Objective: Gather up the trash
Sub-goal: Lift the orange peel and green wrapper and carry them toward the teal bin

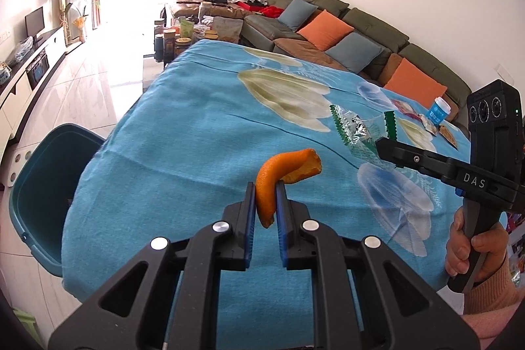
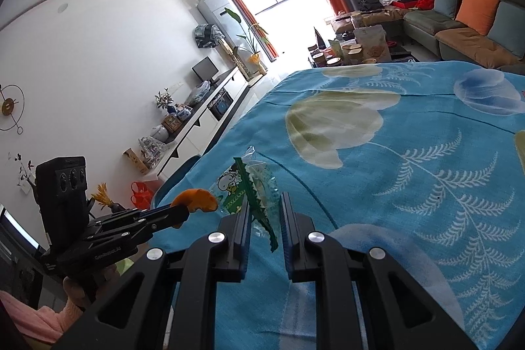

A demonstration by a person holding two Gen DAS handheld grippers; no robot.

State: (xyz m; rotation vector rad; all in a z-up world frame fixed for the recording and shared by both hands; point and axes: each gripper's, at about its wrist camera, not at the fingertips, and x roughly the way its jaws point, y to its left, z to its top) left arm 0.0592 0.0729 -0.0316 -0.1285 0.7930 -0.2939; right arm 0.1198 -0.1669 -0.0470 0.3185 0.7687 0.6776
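Observation:
My left gripper (image 1: 265, 187) is shut on a curled orange peel (image 1: 288, 168) and holds it above the blue flowered tablecloth (image 1: 183, 127). It also shows in the right wrist view (image 2: 183, 212) with the peel (image 2: 197, 200). My right gripper (image 2: 265, 202) is shut on a clear green-edged snack wrapper (image 2: 252, 186), lifted off the cloth. In the left wrist view the right gripper (image 1: 382, 148) holds that wrapper (image 1: 357, 128). A teal bin (image 1: 42, 186) stands on the floor by the table's left edge.
More wrappers (image 1: 426, 120) and a small blue-and-white cup (image 1: 439, 112) lie at the table's far right. A sofa with cushions (image 1: 328, 31) runs behind the table. A cluttered low table (image 1: 190, 35) stands beyond the far end. A TV cabinet (image 2: 203, 120) lines the left wall.

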